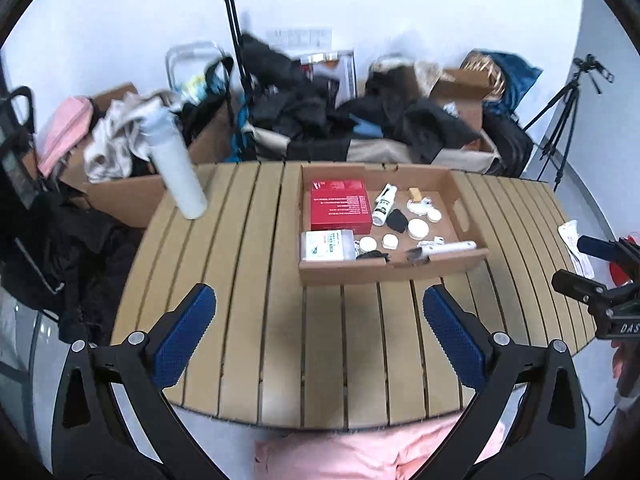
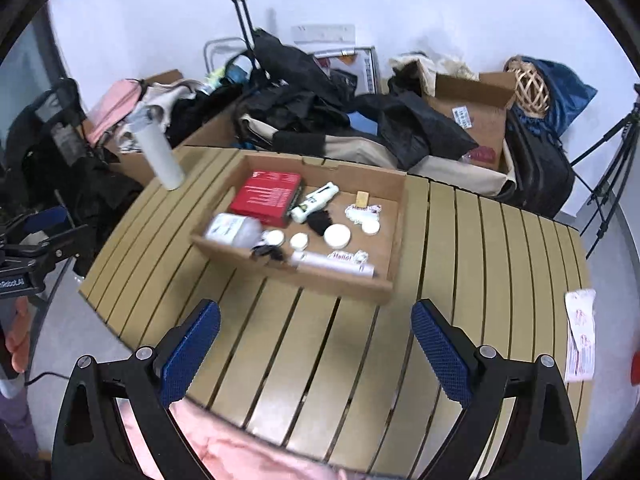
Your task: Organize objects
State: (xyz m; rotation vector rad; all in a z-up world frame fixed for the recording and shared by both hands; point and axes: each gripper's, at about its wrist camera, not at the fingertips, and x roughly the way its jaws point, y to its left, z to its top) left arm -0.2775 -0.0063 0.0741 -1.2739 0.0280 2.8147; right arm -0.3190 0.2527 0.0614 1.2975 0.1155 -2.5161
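A shallow cardboard tray [image 1: 384, 274] [image 2: 296, 278] sits on the slatted wooden table [image 1: 248, 288] [image 2: 312, 360]. It holds a red box [image 1: 339, 204] [image 2: 267, 198], a clear plastic packet [image 1: 326, 245] [image 2: 234, 230], a white bottle [image 1: 384, 199] [image 2: 316, 199], a white tube [image 1: 452, 247] [image 2: 332, 263], small white round lids [image 1: 418, 228] [image 2: 337, 236] and small black items. My left gripper [image 1: 320, 336] and right gripper [image 2: 316, 354] are both open and empty, hovering over the table's near part, short of the tray.
A white cylindrical bottle [image 1: 178, 172] [image 2: 160, 156] stands at the table's far left corner. A printed paper packet [image 2: 580, 334] [image 1: 574, 246] lies at the right edge. Behind the table are cardboard boxes, dark clothes [image 1: 304, 112] and a tripod [image 1: 560, 120]. Pink cloth [image 1: 360, 452] lies below.
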